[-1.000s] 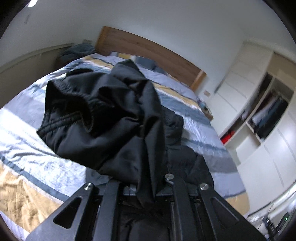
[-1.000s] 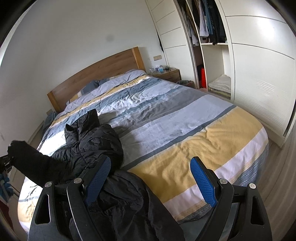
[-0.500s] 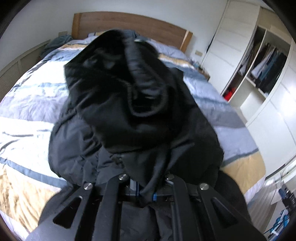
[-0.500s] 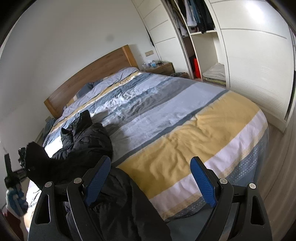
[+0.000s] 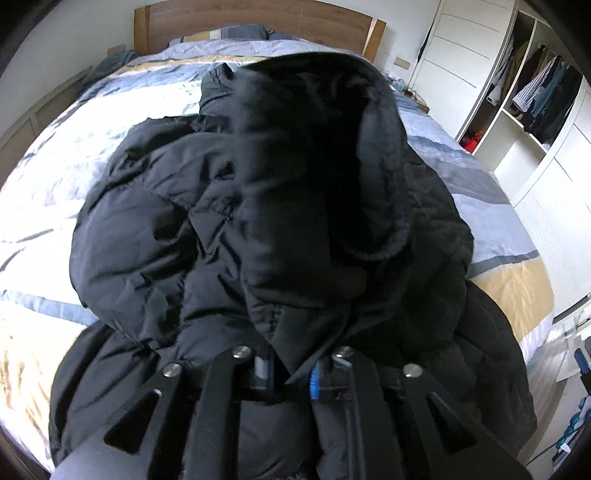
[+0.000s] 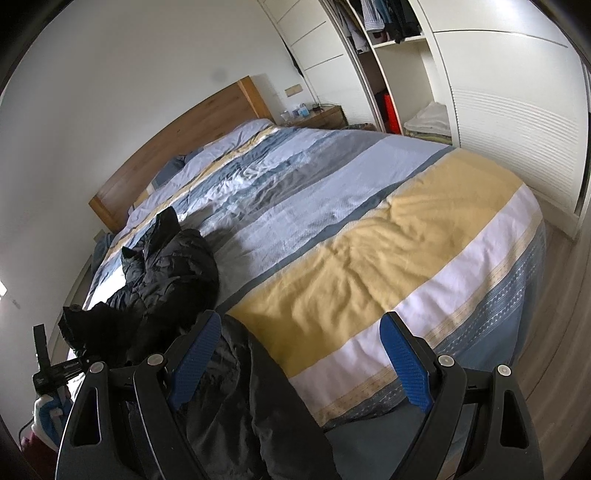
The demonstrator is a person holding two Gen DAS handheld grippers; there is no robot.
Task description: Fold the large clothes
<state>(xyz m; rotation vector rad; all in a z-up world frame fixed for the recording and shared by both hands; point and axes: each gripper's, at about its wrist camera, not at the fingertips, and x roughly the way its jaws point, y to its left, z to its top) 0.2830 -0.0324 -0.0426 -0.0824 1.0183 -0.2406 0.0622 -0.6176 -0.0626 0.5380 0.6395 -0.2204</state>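
A black puffer jacket (image 5: 155, 229) lies crumpled on the striped bed (image 5: 44, 147). My left gripper (image 5: 291, 373) is shut on a fold of the jacket, and the held part (image 5: 314, 177) rises in front of the camera and hides the bed's middle. In the right wrist view the jacket (image 6: 173, 273) lies at the bed's left side, and one part of it (image 6: 236, 391) hangs over the near edge by the gripper's left finger. My right gripper (image 6: 301, 365) is open and empty above the bed's near edge. The left gripper (image 6: 55, 373) shows at the far left.
A wooden headboard (image 5: 258, 18) stands at the far end of the bed. White wardrobes (image 6: 498, 96) with open shelves and hanging clothes line the right wall. A bedside table (image 6: 321, 118) stands by the headboard. Wood floor (image 6: 554, 332) runs along the bed's right side.
My left gripper has swung towards the middle of the bed and carried the held fold over the rest of the jacket. The right gripper has stayed open and drifted slightly.
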